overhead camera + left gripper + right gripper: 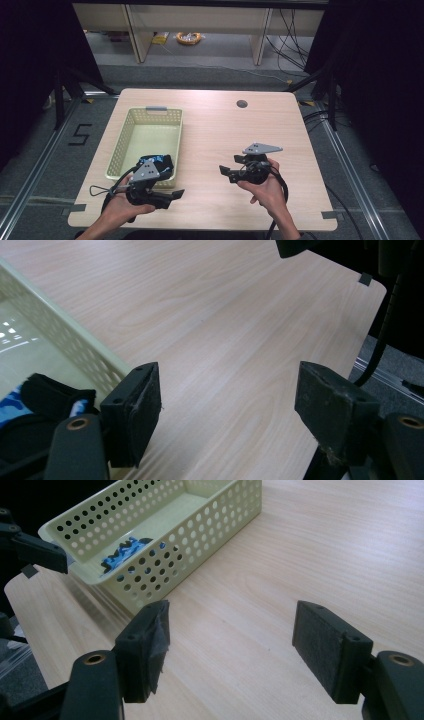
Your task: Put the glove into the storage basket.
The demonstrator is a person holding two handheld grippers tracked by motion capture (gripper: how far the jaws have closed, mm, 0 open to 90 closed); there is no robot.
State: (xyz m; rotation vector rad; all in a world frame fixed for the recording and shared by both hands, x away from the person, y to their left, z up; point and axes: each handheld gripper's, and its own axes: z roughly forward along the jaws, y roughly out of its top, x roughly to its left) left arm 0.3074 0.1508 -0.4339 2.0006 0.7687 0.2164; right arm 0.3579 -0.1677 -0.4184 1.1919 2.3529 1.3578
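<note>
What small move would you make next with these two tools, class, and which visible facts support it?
Probably draw both tools back toward the table's near edge. The left tool and right tool both stand open and hold nothing, over bare table. The blue-and-black item already lies inside the basket, at its near end, so nothing seems left to pick up.

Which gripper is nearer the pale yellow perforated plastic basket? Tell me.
The left. The left gripper hovers by the pale yellow perforated plastic basket's near right corner, jaws open over the table. The right gripper sits farther right over bare wooden table, well apart.
</note>
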